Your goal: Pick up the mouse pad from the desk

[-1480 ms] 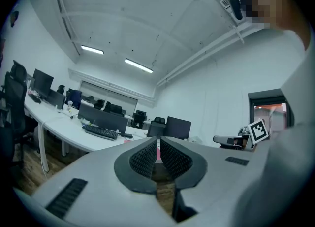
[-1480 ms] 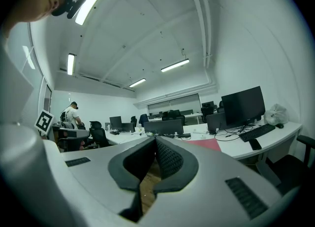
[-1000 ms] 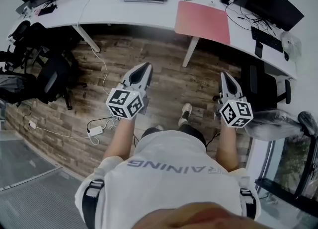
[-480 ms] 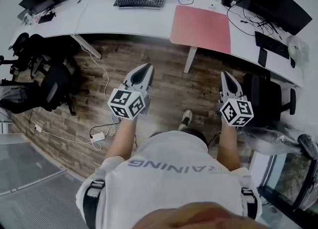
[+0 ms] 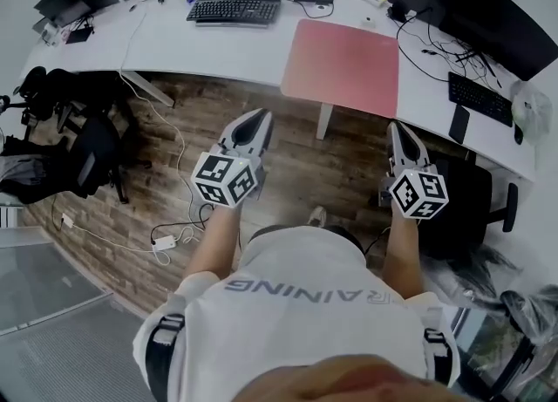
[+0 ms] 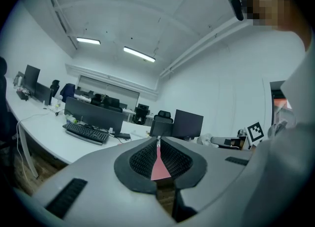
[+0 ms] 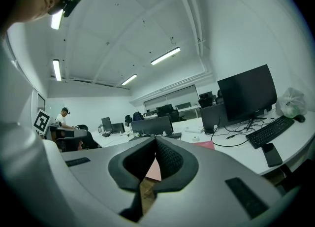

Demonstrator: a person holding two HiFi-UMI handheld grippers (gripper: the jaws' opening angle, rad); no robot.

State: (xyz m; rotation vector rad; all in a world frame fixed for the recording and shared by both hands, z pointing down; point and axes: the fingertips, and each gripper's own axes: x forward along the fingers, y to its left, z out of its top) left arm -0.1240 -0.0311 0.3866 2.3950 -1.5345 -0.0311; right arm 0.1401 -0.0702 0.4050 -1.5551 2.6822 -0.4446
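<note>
The flat pink rectangular mouse pad [image 5: 343, 54] lies on the long white curved desk [image 5: 174, 38], close to the desk's front edge. It sits between the black keyboard [image 5: 232, 10] on its left and a tangle of dark cables on its right. A second ago it sat higher and smaller in the head view. Now the desk has drawn nearer and the pad fills more of the picture, so the person has been walking up to it over the wood-plank floor [image 5: 288, 152]. I'd judge the approach is under way but the reach has not begun, as both tools are well short of the desk edge.

The left gripper [image 5: 255, 118] and the right gripper [image 5: 397, 128] are held out level in front of the body. On each, the ribbed black pads meet at the tips and nothing is held between them. They will need to open before any grasp.

The pad looks thin and smooth, evenly coloured, with nothing resting on it. It lies flush to the desktop and slightly askew to the edge.
</note>
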